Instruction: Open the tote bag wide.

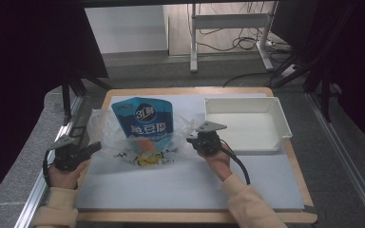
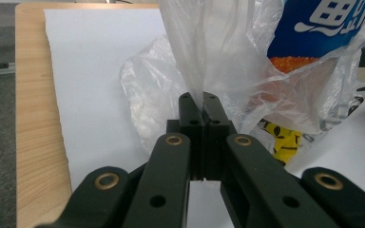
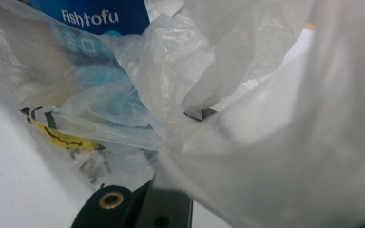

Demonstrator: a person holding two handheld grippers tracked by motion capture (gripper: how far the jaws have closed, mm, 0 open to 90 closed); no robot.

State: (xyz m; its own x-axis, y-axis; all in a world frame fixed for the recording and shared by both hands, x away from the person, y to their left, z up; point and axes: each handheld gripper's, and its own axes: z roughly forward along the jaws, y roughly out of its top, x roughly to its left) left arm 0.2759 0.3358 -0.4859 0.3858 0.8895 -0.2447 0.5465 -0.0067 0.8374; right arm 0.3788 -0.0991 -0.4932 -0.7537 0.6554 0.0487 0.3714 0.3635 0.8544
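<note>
The high view is dim and bluish, its upper left and right corners falling to near black, while the white paper sheet (image 1: 185,183) and white tray (image 1: 244,124) catch even, soft light with faint shadows. The left gripper view is brighter and sharp on the black jaws, with the clear plastic bag (image 2: 228,61) glowing pale. In the right gripper view the bag (image 3: 275,142) hangs close to the lens — a milky blur across the right half — and the blue fish tofu pouch (image 3: 95,16) is soft.

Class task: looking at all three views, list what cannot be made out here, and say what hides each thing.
- Right gripper jaws: right gripper view, draped by plastic bag.
- Blue pouch bottom: high view, veiled by crumpled film.
- Pouch top: left gripper view, cut by frame edge.
- White tray contents: near wall hides part.
</note>
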